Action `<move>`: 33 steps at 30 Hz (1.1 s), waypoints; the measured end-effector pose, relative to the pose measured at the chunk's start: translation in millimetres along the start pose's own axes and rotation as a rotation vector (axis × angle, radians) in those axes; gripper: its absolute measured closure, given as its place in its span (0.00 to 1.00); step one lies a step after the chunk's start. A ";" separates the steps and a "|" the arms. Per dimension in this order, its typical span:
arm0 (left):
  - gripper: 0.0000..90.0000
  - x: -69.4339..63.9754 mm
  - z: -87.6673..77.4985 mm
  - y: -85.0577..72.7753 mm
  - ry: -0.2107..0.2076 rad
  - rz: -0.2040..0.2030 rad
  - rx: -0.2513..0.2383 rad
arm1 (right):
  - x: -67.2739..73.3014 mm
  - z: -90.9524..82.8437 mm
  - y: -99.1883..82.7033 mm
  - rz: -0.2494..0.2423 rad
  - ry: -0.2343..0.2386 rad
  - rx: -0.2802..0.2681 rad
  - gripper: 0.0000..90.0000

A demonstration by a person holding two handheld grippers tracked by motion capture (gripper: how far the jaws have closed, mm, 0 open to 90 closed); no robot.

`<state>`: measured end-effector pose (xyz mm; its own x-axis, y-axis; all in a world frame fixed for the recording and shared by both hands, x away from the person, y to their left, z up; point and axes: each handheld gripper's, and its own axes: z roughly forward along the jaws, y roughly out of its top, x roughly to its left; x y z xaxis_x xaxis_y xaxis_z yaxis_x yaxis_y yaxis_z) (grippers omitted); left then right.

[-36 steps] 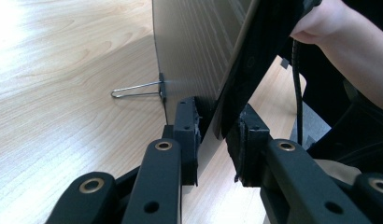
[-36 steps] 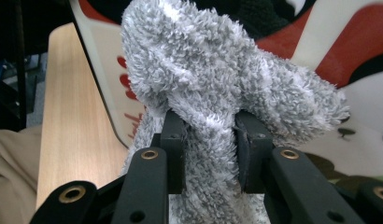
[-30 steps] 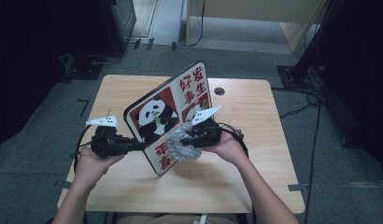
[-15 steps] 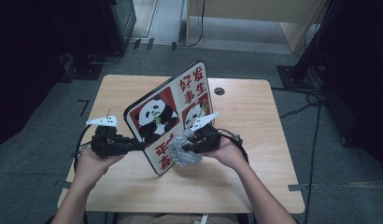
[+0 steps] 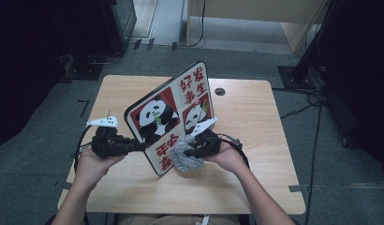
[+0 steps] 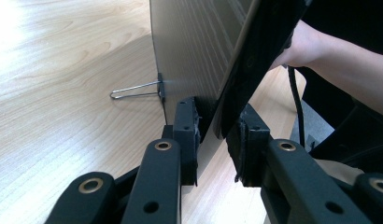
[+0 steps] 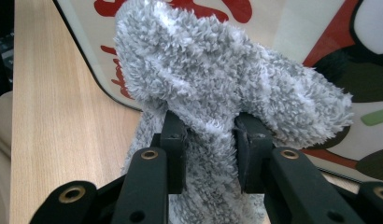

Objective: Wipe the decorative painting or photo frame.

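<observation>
A light wooden table point(image 5: 255, 187) stands on a grey floor point(image 5: 35, 154), with dark equipment around it. Nearest to the person, two forearms come in from the bottom edge of the high view. The left gripper point(image 5: 134, 146) is clenched on the left edge of a panda board point(image 5: 173, 117); in the left gripper view its jaws pinch the dark edge of the board point(image 6: 245, 70), one pad on each face. The right gripper point(image 5: 189, 151) grasps a grey fluffy cloth point(image 5: 183, 158), and in the right gripper view the cloth point(image 7: 217, 88) bulges up between both jaws and presses on the printed face of the board point(image 7: 315, 32), low on it, near the red characters. The board stands tilted near the middle of the table, its bottom corner near the tabletop. Behind the board, a wire stand point(image 6: 136, 91) sticks out from its plain back over the wood. Farther off, a small round hole point(image 5: 220, 91) sits in the tabletop near the far edge.
</observation>
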<state>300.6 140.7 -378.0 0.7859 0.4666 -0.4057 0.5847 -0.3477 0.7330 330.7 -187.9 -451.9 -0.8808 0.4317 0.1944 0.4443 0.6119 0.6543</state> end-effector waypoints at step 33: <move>0.77 0.0 -15.3 -2.5 -0.009 0.023 -0.021 | 2.1 -34.9 13.0 0.026 0.022 -0.063 0.78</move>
<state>296.0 154.0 -371.5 0.8010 0.4515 -0.3931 0.5620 -0.3409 0.7537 329.0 -202.2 -417.4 -0.8730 0.4314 0.2274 0.4562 0.5579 0.6933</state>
